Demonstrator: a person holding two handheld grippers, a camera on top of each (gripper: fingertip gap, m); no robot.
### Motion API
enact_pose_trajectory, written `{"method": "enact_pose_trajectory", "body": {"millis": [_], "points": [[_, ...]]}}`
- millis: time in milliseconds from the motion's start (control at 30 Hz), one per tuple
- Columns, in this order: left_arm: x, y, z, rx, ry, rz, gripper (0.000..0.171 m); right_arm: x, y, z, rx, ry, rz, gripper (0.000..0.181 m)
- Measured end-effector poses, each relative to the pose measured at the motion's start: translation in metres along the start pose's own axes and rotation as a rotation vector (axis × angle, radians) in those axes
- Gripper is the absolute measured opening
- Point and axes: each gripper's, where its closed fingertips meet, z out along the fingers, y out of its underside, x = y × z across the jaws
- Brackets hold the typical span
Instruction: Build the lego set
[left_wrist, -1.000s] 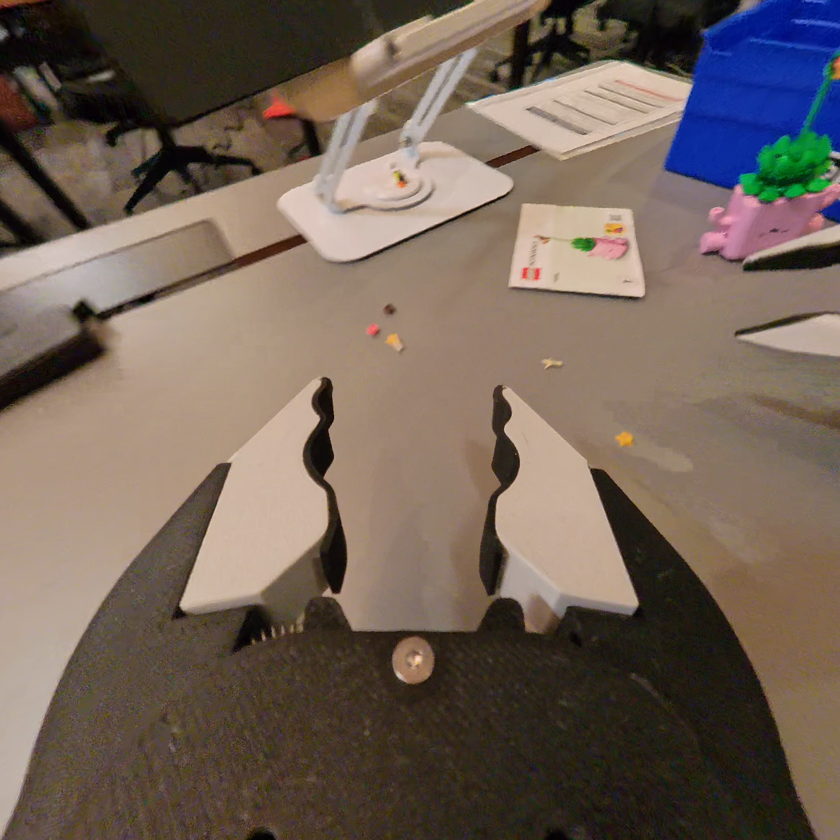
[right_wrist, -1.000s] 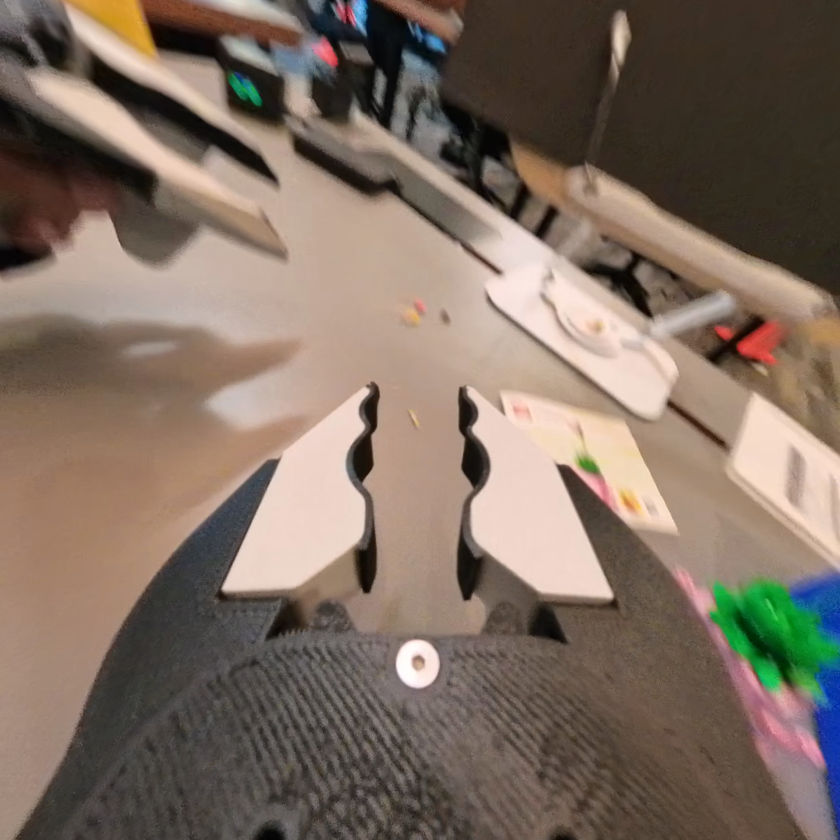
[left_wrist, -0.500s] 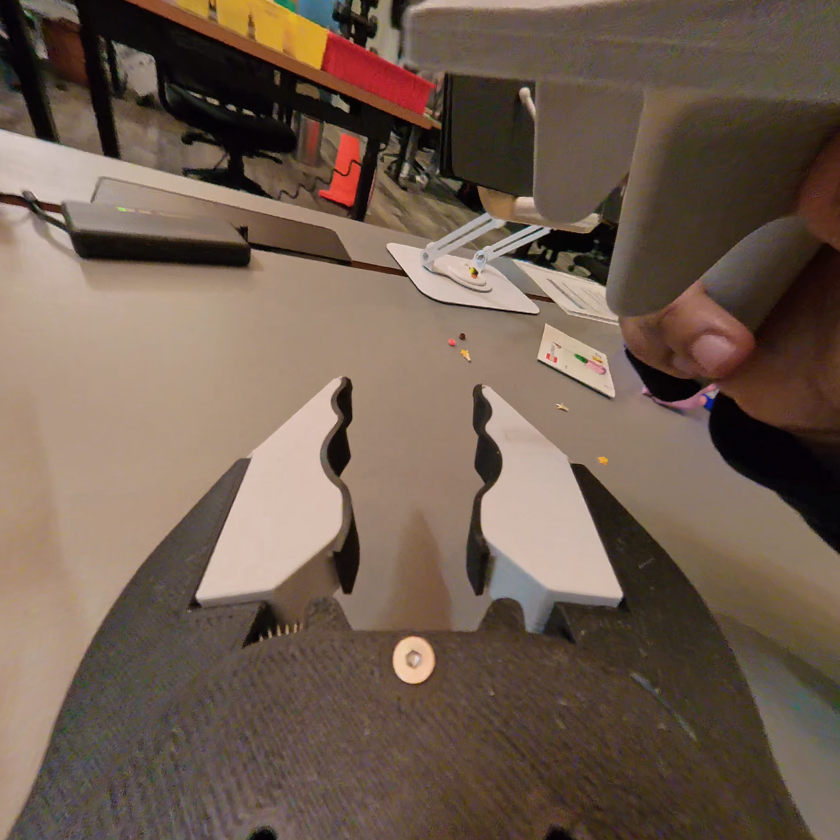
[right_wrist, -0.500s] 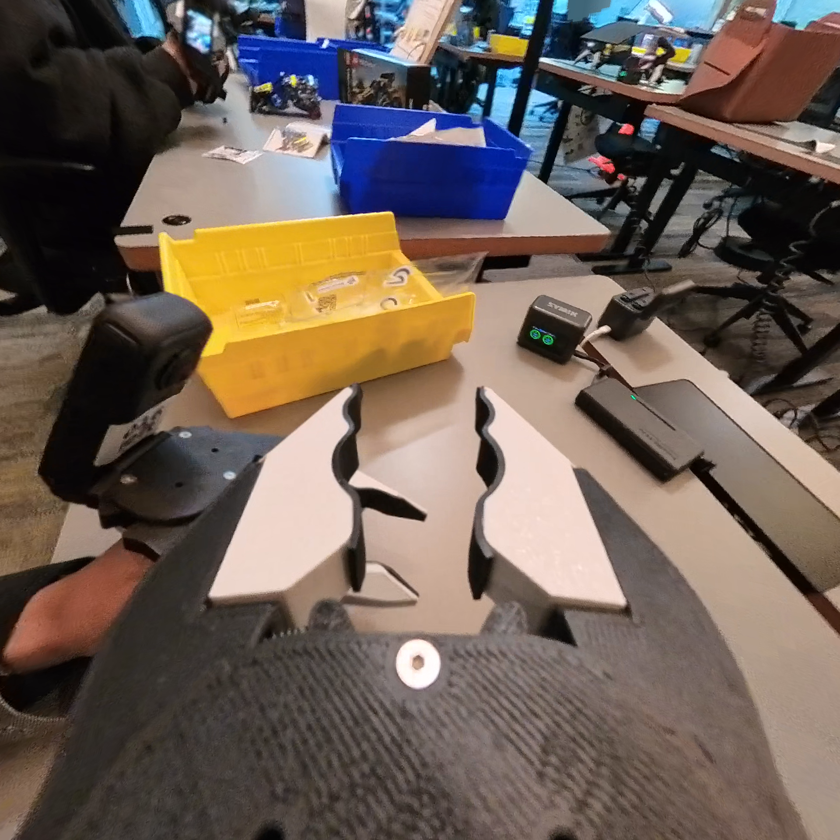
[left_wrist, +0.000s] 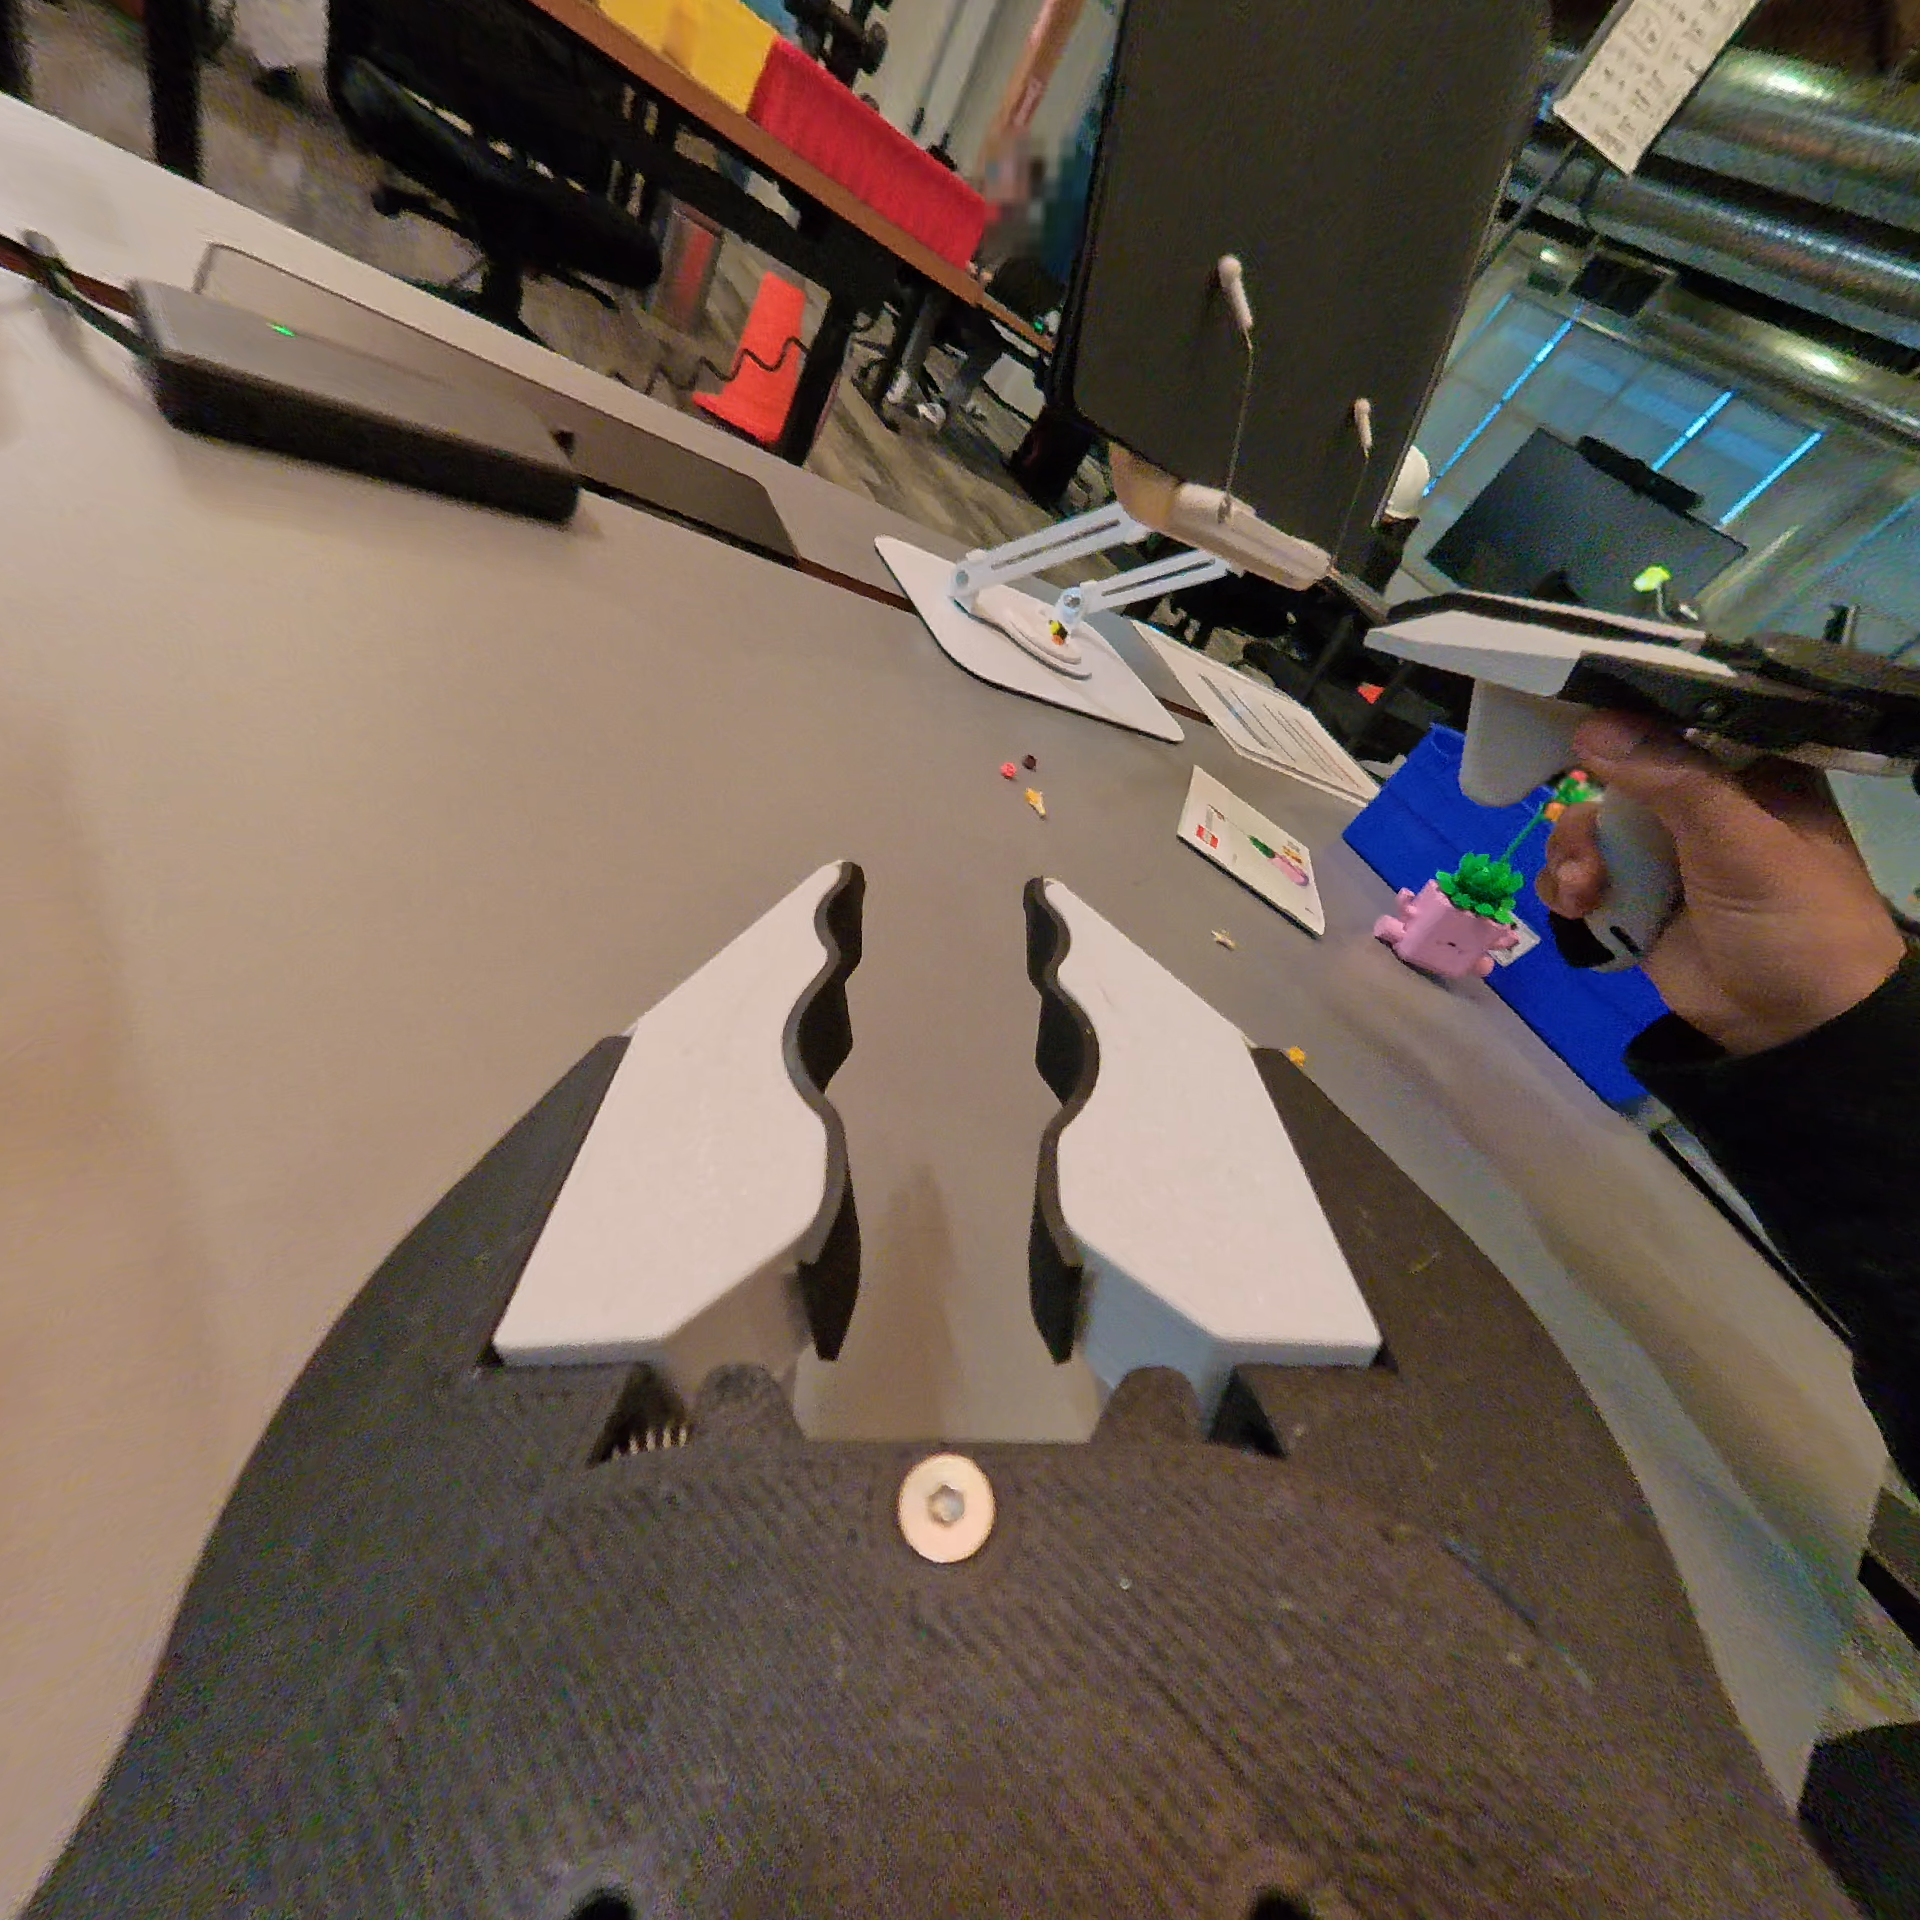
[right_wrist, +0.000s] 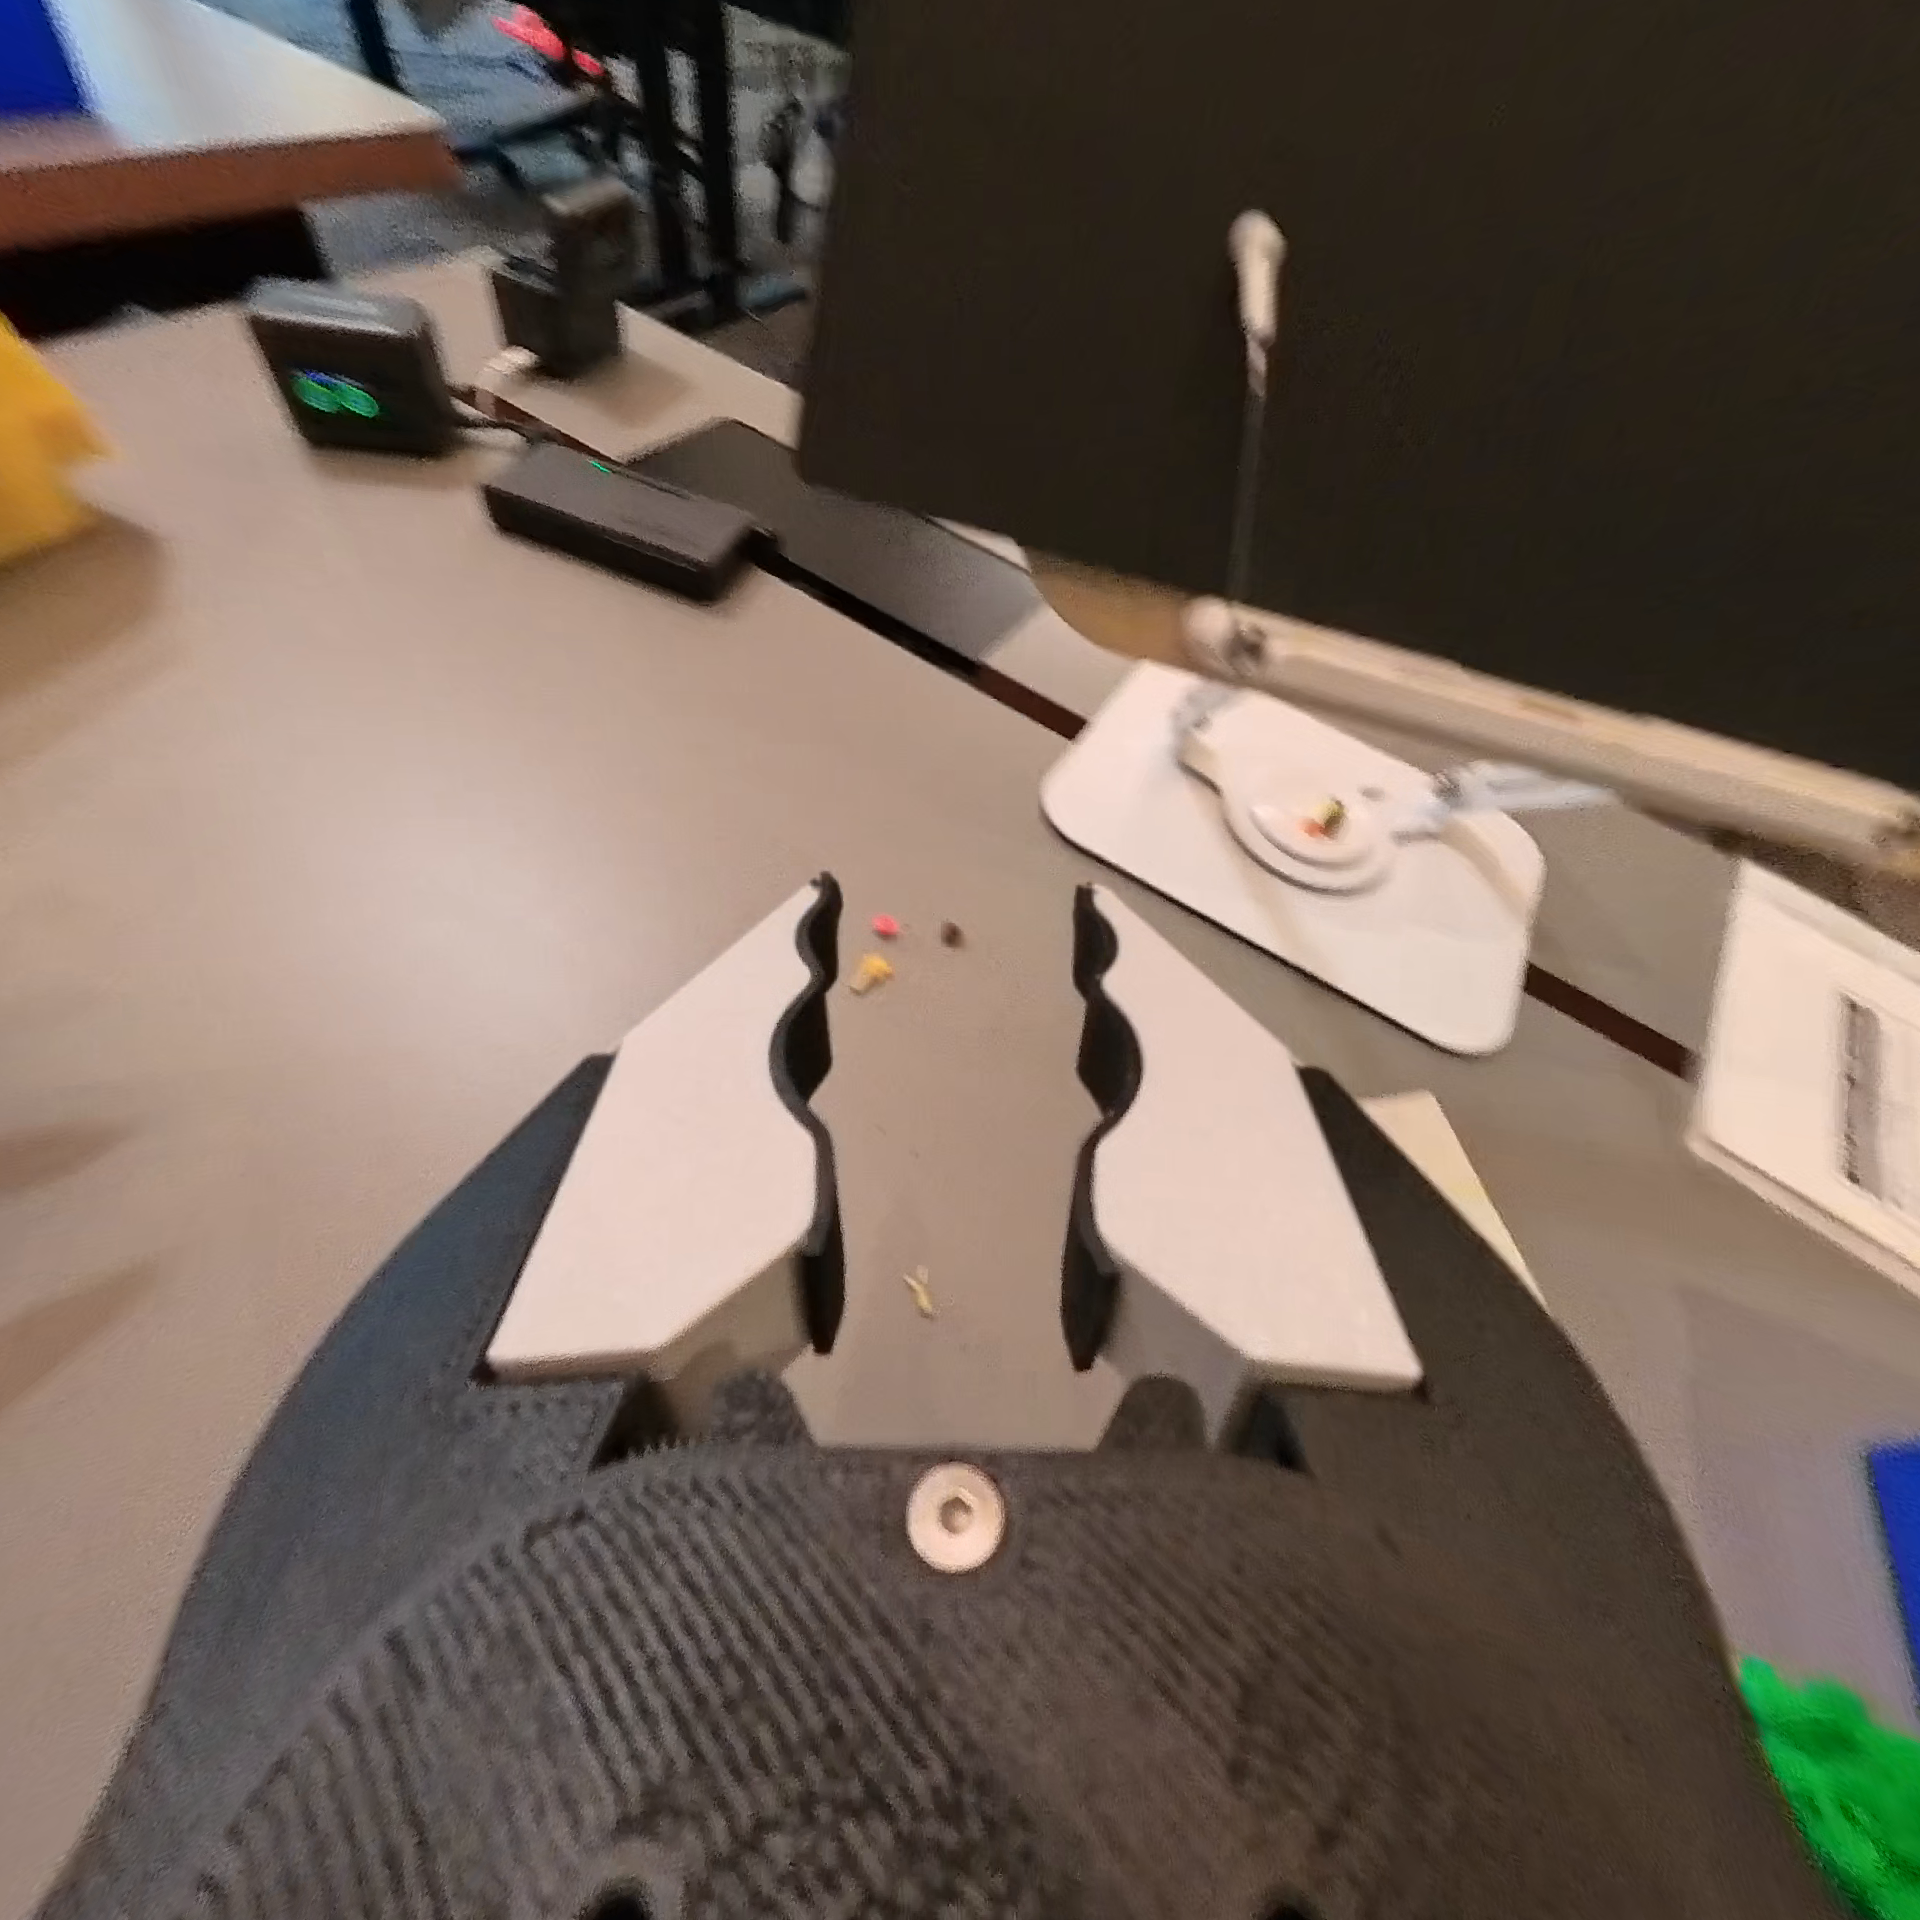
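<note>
While the right gripper (right_wrist: 951, 904) had swung back from the yellow bin side toward the grey table (left_wrist: 520, 790), both grippers stayed open and empty. Only the left gripper (left_wrist: 943, 883) view showed the pink lego pot (left_wrist: 1439, 930); the right view showed loose pieces (right_wrist: 871, 971) just ahead, likely next.

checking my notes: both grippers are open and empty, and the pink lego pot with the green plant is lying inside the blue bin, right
Not quite. The pink lego pot stands on the grey table in front of the blue bin, not inside it, as the left wrist view shows. The left gripper and right gripper are open and empty.
</note>
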Motion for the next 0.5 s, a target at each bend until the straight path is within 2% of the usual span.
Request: {"method": "enact_pose_trajectory", "body": {"millis": [133, 267, 367, 500], "points": [[0.014, 0.011, 0.01, -0.042, 0.022, 0.048, 0.03, 0.051, 0.064, 0.002, -0.195, 0.161, -0.028, 0.051], [0.024, 0.023, 0.018, -0.089, 0.042, 0.08, 0.031, 0.08, 0.127, 0.011, -0.425, 0.217, -0.079, 0.062], [0.027, 0.028, 0.021, -0.109, 0.048, 0.082, 0.031, 0.089, 0.152, 0.02, -0.537, 0.214, -0.127, 0.067], [0.027, 0.032, 0.023, -0.121, 0.053, 0.071, 0.032, 0.087, 0.154, 0.031, -0.523, 0.191, -0.083, 0.043]]}}
